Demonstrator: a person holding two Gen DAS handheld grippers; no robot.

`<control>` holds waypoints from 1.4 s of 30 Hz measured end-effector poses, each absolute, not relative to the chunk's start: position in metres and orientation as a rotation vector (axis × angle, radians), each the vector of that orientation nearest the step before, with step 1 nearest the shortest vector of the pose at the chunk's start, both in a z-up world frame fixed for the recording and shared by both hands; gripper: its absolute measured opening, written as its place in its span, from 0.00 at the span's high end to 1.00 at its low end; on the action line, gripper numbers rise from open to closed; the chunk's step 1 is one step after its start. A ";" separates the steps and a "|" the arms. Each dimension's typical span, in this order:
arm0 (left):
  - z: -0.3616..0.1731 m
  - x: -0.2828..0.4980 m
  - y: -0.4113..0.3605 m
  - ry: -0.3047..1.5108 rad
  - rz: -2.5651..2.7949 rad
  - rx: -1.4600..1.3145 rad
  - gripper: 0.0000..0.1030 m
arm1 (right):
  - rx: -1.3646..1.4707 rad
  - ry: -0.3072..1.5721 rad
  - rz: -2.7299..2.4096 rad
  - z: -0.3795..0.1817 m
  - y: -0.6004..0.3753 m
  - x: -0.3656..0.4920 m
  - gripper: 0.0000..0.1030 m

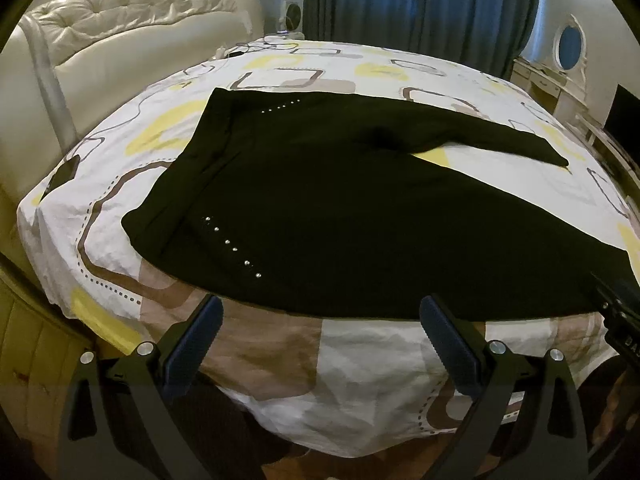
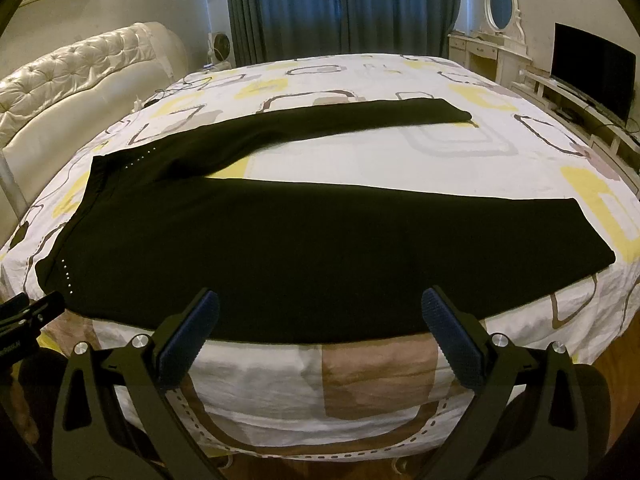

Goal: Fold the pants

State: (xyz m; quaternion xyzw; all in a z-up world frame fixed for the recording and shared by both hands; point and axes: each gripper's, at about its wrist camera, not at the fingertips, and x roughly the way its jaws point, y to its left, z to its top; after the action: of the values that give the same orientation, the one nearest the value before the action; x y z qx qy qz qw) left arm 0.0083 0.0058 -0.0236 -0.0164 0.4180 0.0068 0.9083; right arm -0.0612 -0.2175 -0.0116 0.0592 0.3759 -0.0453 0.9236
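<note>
Black pants [image 1: 320, 208] lie flat on the bed, waistband to the left, both legs spread apart and running right. Small silver studs mark the pockets. They also show in the right wrist view [image 2: 280, 248], with the far leg angled away from the near one. My left gripper [image 1: 322, 308] is open and empty, hovering at the bed's near edge just short of the hip area of the pants. My right gripper [image 2: 320, 304] is open and empty, at the near edge in front of the near leg. The right gripper's body shows at the left wrist view's right edge [image 1: 620, 312].
The bed [image 2: 360, 152] has a white sheet with yellow and brown shapes. A tufted cream headboard [image 1: 132, 20] stands at the left. Blue curtains [image 2: 340, 4] hang behind. A dresser with an oval mirror [image 2: 500, 4] and a TV [image 2: 592, 68] stand at the right.
</note>
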 end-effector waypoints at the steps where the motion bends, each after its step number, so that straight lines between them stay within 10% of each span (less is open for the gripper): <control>1: -0.024 0.009 0.007 0.862 0.015 -0.034 0.05 | 0.122 0.772 -0.093 -0.012 -0.217 -0.061 0.02; 42: -0.026 0.008 -0.005 0.875 -0.028 -0.019 0.05 | 0.148 0.790 -0.100 -0.019 -0.220 -0.066 0.02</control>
State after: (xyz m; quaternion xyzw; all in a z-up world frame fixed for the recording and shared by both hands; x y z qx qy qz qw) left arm 0.0080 -0.0048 -0.0257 -0.0093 0.4238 -0.0133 0.9056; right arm -0.0661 -0.2204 -0.0192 0.0721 0.3841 -0.0486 0.9192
